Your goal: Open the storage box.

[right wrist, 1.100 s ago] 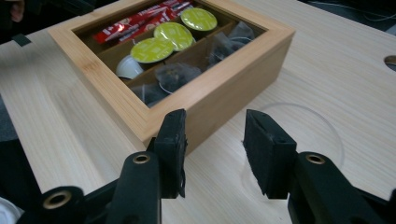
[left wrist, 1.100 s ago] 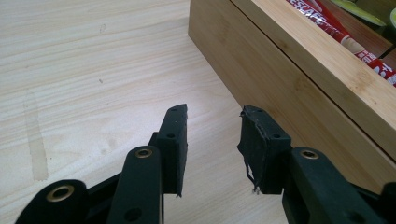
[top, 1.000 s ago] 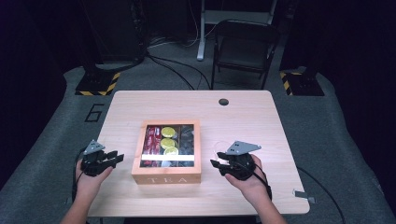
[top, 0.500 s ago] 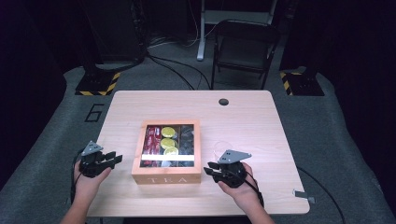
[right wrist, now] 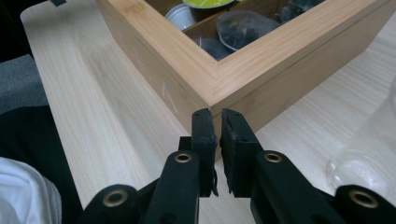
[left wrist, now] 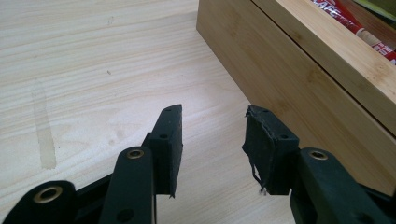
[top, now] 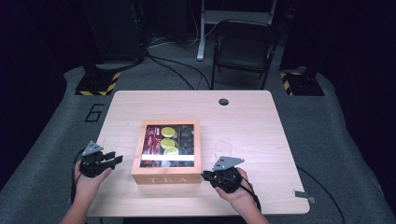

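A wooden tea box (top: 166, 178) marked TEA sits mid-table, with red packets, yellow-lidded capsules and dark tea bags showing through its top. My left gripper (top: 114, 161) rests on the table left of the box, pointing at its side wall (left wrist: 303, 79). Its jaws (left wrist: 212, 112) have just been opening and stand apart with nothing between them. My right gripper (top: 205, 175) lies low by the box's front right corner (right wrist: 224, 70). Its jaws (right wrist: 215, 114) have just been closing and are shut, a thin slit between the pads, holding nothing.
A clear drinking glass (top: 223, 148) stands right of the box, just beyond the right hand, and it also shows beside the right gripper (right wrist: 373, 154). A cable hole (top: 223, 101) is near the table's far edge. A folding chair (top: 245, 46) stands behind the table.
The right hand has sunk and shifted left toward the box's front corner, and its jaws have come together. The left hand kept its place while its jaws parted a little.
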A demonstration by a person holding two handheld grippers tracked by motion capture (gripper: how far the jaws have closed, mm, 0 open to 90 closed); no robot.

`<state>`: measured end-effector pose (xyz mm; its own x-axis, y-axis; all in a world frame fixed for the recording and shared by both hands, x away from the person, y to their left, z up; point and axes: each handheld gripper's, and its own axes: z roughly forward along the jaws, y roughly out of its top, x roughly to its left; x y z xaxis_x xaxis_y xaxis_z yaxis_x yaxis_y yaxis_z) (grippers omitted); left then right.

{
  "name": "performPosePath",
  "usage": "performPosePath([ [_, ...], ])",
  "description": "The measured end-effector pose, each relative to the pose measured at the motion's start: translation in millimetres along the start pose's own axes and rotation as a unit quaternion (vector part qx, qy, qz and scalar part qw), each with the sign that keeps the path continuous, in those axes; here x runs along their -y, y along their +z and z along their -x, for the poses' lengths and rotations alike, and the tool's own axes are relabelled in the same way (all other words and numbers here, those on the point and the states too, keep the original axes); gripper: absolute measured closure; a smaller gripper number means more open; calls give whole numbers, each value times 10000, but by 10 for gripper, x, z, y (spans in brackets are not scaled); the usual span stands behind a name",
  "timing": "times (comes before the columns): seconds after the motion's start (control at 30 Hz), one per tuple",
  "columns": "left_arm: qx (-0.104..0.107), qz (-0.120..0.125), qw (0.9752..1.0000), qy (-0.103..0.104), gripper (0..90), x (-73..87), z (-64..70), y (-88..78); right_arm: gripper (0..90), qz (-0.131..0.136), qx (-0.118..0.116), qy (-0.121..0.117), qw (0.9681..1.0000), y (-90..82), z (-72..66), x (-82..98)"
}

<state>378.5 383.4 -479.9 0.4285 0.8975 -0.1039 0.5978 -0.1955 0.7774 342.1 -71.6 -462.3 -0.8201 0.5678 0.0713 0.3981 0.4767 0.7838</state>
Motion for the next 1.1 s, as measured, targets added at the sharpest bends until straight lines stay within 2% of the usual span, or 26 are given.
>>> performPosePath([
  [0.1, 1, 6, 10000, 3, 567, -1, 1, 4, 862, -90, -68, -61, 9999, 31, -16, 9],
  [0.17, -9, 52, 10000, -9, 567, 3, 5, 14, 862, -149, -30, -120, 9998, 43, -23, 15],
  [0.57, 26, 5, 10000, 0, 567, 4, 2, 16, 862, -145, -3, 7, 9999, 88, -10, 23],
  [0.63, 29, -1, 10000, -5, 567, 4, 7, 18, 861, -149, -3, -62, 9999, 85, -8, 25],
  [0.73, 32, -14, 10000, 35, 567, 4, 14, 29, 858, -142, 31, 35, 9999, 88, -24, 20],
  [0.83, 58, -20, 10000, 41, 567, 3, 34, 31, 862, -63, 107, 56, 9999, 89, -46, 7],
  [0.87, 49, 3, 10000, 58, 567, 1, 37, 30, 860, -65, 112, -19, 9999, 82, -38, -7],
  [0.9, 57, -11, 10000, 80, 567, -2, 39, 23, 860, -37, 112, 47, 9999, 75, -48, -17],
  [1.1, 155, 99, 9998, 108, 550, 1, 97, -48, 859, 189, 70, 107, 9997, 7, -35, -86],
])
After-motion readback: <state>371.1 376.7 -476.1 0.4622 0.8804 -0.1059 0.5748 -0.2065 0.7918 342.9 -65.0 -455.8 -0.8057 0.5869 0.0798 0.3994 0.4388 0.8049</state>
